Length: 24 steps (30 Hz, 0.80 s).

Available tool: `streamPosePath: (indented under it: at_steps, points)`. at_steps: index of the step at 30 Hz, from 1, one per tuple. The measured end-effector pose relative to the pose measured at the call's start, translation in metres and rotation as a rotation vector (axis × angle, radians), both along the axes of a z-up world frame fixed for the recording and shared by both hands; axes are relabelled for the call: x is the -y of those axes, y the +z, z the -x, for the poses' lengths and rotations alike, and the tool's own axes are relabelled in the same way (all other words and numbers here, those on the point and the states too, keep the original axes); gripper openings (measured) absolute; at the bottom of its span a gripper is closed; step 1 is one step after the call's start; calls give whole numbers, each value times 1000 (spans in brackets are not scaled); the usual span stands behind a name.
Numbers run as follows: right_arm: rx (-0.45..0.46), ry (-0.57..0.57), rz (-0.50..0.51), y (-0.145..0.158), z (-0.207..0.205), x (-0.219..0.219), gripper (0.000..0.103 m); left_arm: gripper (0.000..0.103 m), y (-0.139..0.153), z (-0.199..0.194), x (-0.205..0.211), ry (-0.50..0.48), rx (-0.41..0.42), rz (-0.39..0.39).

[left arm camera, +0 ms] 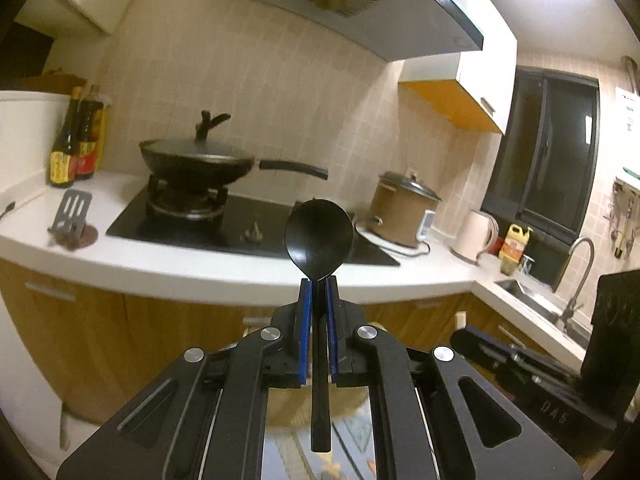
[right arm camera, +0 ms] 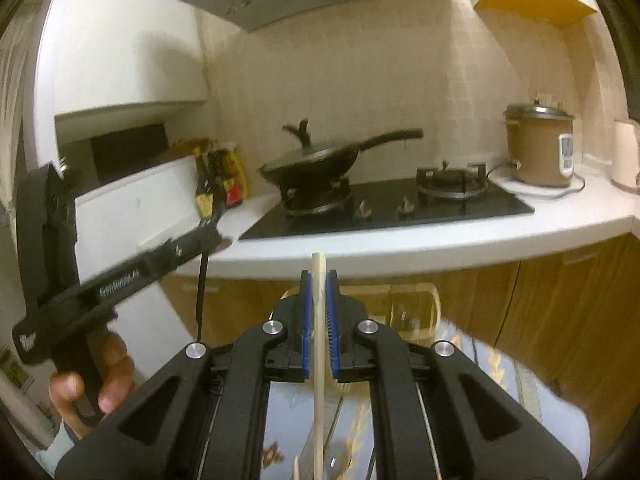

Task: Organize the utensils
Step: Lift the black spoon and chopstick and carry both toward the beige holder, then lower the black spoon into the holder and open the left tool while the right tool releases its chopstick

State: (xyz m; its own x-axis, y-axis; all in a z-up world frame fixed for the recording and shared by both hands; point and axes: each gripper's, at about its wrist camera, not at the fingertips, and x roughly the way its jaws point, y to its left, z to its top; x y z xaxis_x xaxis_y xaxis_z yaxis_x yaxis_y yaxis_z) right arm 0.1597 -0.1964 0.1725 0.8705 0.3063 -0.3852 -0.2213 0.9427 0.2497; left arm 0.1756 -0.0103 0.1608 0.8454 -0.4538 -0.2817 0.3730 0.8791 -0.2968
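the left gripper is clenched on a black spoon, its blue fingers pinching the neck just below the bowl; the bowl stands at twelve o'clock of the fingers, the handle trails back toward six o'clock; it looks light, stiff and smooth plastic, so likely to swivel if gripped this near one end; a hold nearer mid-handle would steady it; the right gripper is clamped on a pale chopstick, upright between its fingers; thin, light, rigid wood, prone to pivot or slip; both are held clear of the tabletop, in front of the stove.
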Motion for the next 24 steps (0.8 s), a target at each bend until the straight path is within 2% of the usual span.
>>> streamPosePath:
  at_steps: [6,15,24]
  points:
    - [75,-56,-24,20,-48,3,5,5,-9,-36,10,33,15,-28]
    - [182,-149,-31,30,-104,5,5,5,-32,-82,4,36,-9,14]
    - [318,-222,146,3,-116,-29,5,5,-62,-105,2,-1,-12,41]
